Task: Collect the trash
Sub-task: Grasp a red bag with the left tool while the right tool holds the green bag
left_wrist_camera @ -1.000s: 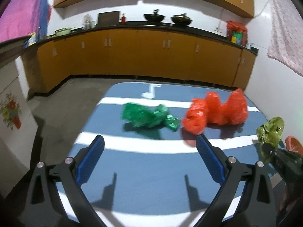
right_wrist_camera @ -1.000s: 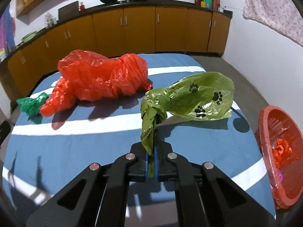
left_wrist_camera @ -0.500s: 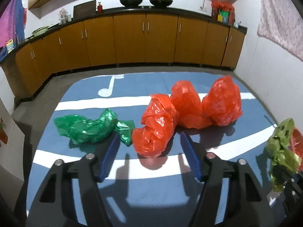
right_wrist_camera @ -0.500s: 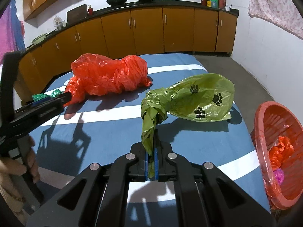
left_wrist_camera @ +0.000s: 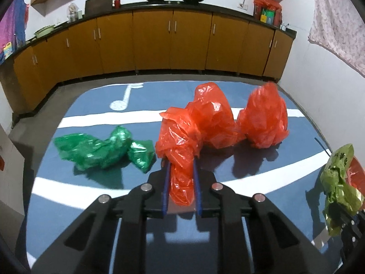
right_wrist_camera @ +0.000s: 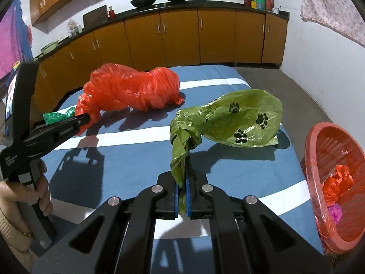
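A long crumpled red plastic bag lies across the blue table; it also shows in the right wrist view. My left gripper is shut on the near end of this red bag. A crumpled dark green bag lies to its left. My right gripper is shut on the twisted neck of an olive-green bag with black paw prints, whose body rests on the table. The olive bag shows at the right edge of the left wrist view.
A red basket holding some trash stands off the table's right edge. The blue table with white stripes fills the foreground. Orange kitchen cabinets line the far wall. A white wall is on the right.
My left gripper moved forward to the red bag and closed on its near end. My right gripper kept hold of the olive bag and barely moved.
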The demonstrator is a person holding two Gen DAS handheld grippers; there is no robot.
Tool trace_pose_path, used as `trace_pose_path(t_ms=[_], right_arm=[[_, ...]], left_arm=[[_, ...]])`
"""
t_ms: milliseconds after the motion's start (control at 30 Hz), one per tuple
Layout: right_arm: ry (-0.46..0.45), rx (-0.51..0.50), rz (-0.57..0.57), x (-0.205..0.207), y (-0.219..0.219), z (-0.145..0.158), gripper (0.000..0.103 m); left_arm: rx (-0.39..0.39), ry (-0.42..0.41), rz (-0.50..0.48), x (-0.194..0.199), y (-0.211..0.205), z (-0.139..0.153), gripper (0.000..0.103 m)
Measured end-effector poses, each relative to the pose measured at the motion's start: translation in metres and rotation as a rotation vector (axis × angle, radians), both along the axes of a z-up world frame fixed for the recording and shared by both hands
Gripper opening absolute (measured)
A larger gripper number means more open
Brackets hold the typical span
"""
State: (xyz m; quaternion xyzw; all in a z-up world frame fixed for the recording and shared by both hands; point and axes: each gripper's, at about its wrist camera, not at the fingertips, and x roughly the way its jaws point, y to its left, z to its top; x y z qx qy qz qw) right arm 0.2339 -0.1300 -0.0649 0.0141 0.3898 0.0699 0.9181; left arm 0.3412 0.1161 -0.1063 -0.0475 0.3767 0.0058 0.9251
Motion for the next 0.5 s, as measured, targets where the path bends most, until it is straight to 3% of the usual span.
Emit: trace_pose_path(t_ms=[500], right_arm=[[-0.080, -0.027, 0.049, -0.044, 0.004, 0.038, 0.005]], left_arm=[[-0.030, -0.090, 0.069, -0.102, 0.036, 0.044, 0.018]])
